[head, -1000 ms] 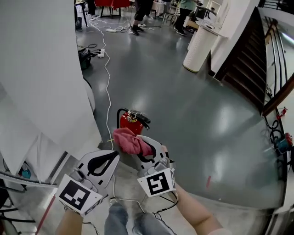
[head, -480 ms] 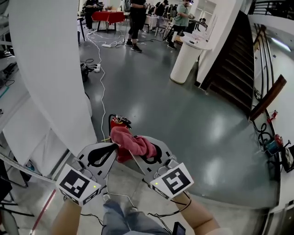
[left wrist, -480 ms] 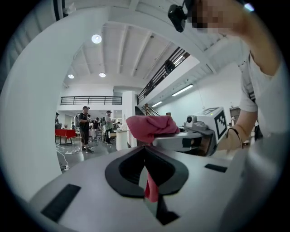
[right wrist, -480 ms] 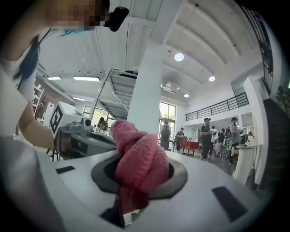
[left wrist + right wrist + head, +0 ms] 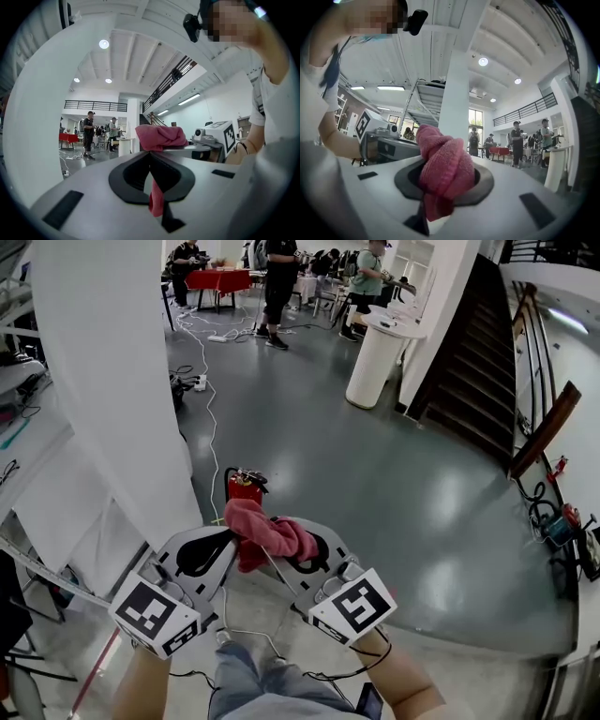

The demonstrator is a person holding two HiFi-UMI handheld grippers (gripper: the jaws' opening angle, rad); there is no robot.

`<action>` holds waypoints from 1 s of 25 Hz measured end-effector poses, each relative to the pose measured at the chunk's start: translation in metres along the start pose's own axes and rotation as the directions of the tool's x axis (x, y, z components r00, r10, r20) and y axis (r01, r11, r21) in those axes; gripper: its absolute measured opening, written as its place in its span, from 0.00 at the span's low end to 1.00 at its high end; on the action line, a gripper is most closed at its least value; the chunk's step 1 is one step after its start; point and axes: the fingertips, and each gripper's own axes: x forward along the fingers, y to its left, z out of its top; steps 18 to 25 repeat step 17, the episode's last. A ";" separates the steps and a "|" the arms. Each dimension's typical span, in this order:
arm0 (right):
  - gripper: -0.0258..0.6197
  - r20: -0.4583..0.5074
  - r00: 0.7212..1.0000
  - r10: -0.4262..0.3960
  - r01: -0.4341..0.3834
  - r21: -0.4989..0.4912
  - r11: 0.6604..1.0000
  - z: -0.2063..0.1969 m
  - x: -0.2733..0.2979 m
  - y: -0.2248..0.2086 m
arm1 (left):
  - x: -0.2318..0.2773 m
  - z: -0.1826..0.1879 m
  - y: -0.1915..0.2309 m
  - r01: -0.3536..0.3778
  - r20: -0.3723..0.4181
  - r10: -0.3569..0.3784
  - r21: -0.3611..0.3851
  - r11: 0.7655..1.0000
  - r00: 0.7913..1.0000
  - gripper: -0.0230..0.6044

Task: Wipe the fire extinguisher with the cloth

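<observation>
A red fire extinguisher with a black handle stands on the grey floor beside the white column. Just below it in the head view, a pink cloth is bunched between my two grippers. My right gripper is shut on the cloth, whose bundle fills its jaws. My left gripper meets the cloth from the left. In the left gripper view a strip of the cloth hangs pinched between its shut jaws. The cloth is clear of the extinguisher.
A wide white column rises at the left. A white cable runs along the floor past the extinguisher. A white cylindrical stand, a dark staircase and people by a red table are farther off.
My left gripper came up to the cloth and now pinches one end of it. Both grippers and the cloth sit lower against the extinguisher, which now shows above the cloth.
</observation>
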 end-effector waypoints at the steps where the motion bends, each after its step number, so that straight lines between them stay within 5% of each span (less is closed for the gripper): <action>1: 0.20 0.002 1.000 -0.001 0.001 0.001 1.000 0.001 0.000 0.002 | -0.002 0.001 -0.001 -0.001 0.001 0.001 0.007 1.000 1.000 0.05; 25: 0.20 0.036 0.999 0.008 -0.009 0.023 1.000 0.003 -0.003 -0.017 | 0.011 0.008 -0.008 -0.005 0.022 0.004 0.035 0.999 1.000 0.05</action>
